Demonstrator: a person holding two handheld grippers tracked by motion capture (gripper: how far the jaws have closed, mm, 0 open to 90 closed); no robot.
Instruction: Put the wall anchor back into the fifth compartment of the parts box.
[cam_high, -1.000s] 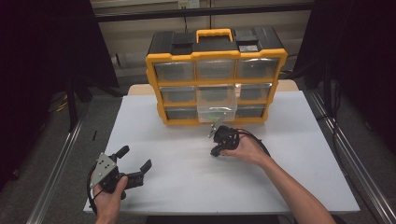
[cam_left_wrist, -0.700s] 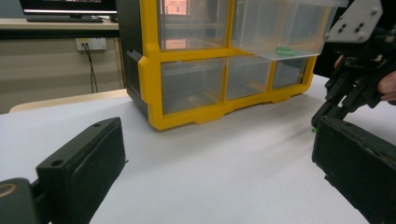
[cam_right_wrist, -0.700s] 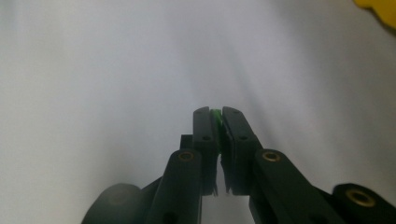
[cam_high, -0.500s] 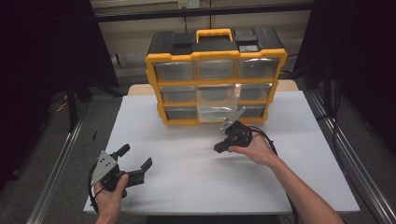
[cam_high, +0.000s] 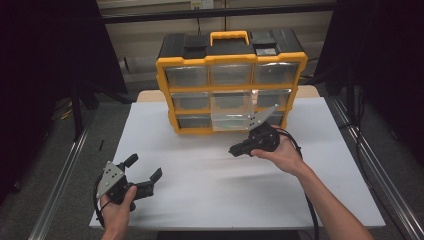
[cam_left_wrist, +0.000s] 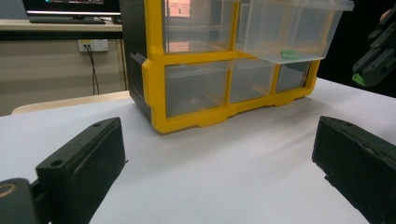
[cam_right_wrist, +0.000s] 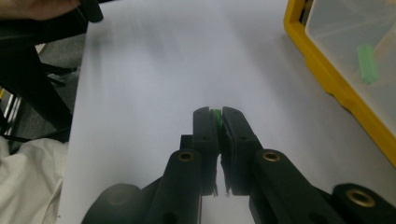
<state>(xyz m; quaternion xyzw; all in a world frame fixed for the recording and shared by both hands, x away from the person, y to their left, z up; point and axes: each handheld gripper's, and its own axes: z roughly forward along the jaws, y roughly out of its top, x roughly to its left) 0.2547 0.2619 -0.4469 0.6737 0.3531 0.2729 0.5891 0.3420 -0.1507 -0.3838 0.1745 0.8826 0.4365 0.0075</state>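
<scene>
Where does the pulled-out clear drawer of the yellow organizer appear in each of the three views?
High view: the pulled-out clear drawer sits at the centre, in the organizer's middle column, just left of the right gripper.
Left gripper view: the drawer is at the upper right, jutting out, with a green piece inside.
Right gripper view: the drawer fills the upper right corner.
Shared landmark: the yellow organizer frame.
</scene>
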